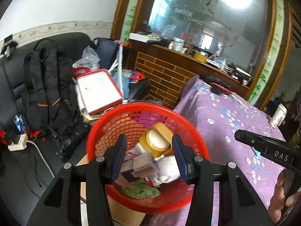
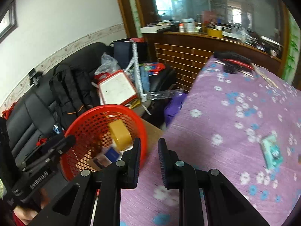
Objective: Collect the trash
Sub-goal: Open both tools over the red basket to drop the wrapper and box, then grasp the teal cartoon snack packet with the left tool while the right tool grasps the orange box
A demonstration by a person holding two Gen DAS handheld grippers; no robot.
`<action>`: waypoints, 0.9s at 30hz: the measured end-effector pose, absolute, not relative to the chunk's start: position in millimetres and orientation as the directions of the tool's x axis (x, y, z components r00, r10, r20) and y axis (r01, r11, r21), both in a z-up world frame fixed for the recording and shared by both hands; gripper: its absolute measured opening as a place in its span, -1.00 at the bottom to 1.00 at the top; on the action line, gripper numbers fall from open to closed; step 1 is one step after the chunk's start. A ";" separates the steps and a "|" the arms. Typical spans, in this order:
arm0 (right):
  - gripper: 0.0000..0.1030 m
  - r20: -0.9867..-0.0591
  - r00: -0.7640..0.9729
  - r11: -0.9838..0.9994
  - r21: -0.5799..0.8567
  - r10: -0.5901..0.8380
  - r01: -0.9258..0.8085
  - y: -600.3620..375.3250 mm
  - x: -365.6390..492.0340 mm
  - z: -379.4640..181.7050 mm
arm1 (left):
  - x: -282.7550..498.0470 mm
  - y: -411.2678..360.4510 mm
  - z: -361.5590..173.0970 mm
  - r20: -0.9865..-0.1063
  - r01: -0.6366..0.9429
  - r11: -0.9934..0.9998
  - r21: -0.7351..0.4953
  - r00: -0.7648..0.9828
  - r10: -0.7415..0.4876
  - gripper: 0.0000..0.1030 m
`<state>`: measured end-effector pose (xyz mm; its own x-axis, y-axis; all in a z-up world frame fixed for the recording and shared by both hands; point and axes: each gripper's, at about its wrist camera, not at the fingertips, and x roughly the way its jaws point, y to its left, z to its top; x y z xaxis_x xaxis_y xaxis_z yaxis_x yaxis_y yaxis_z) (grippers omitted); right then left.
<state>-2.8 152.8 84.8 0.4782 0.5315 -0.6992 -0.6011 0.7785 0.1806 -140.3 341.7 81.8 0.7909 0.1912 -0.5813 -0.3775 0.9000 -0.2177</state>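
- Left gripper point(image 1: 148, 155): jaws spread wide, nothing between the pads, poised directly above the mouth of the red mesh basket point(image 1: 195, 131).
- Tape roll point(image 1: 157, 140), tan with a pale core, is inside the basket between the left fingers as seen from that wrist, touching neither pad; blurred. Right wrist view shows it against the basket's far inner wall point(image 2: 120, 132).
- Basket contents under the roll: small cartons point(image 1: 140, 164), white crumpled paper point(image 1: 169, 166), a green rag point(image 1: 143, 190) at the near side.
- Basket sits on a cardboard box point(image 2: 153, 130), just beside the near left edge of the table.
- Right gripper point(image 2: 149, 150): jaws parted with a narrow gap, holding nothing, above the table's left edge next to the basket rim point(image 2: 80, 116).
- Table wears a purple floral cloth point(image 2: 225, 116). A teal packet point(image 2: 272, 153) lies toward its right edge, well apart from the basket. A black-and-red object point(image 2: 233, 62) sits at the far corner; a white printed cup point(image 1: 279, 115) at the far right edge.
- Beyond the basket: black sofa point(image 1: 11, 86) carrying a black backpack point(image 1: 47, 82), a red-framed whiteboard point(image 1: 99, 92) and plastic bags point(image 1: 88, 58).
- Farthest: wooden counter point(image 1: 169, 71) under a large mirror point(image 1: 207, 15).
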 end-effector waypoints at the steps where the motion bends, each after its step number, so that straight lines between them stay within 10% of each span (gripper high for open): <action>1: -0.61 -0.698 0.481 0.784 0.188 0.530 -0.591 142.6 -2.2 85.1 | -138.1 334.9 83.8 -0.581 -0.364 0.906 -0.214 0.793 0.182 -0.07; 18: -0.22 -0.695 0.650 0.947 0.295 0.307 -0.131 -155.4 46.7 93.2 | -40.2 138.6 107.6 -0.673 -0.001 0.989 -0.150 0.732 -0.101 0.25; 27: -0.11 -0.693 0.689 0.945 0.325 0.210 0.038 -268.6 60.4 93.4 | 71.6 51.4 70.0 -0.823 -0.061 0.970 -0.236 0.543 -0.166 0.28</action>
<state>60.4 -268.6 93.4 0.6895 0.2102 -0.6931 0.0385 0.9450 0.3249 71.6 51.4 70.0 0.5427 -0.1657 -0.8234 -0.0615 0.9699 -0.2357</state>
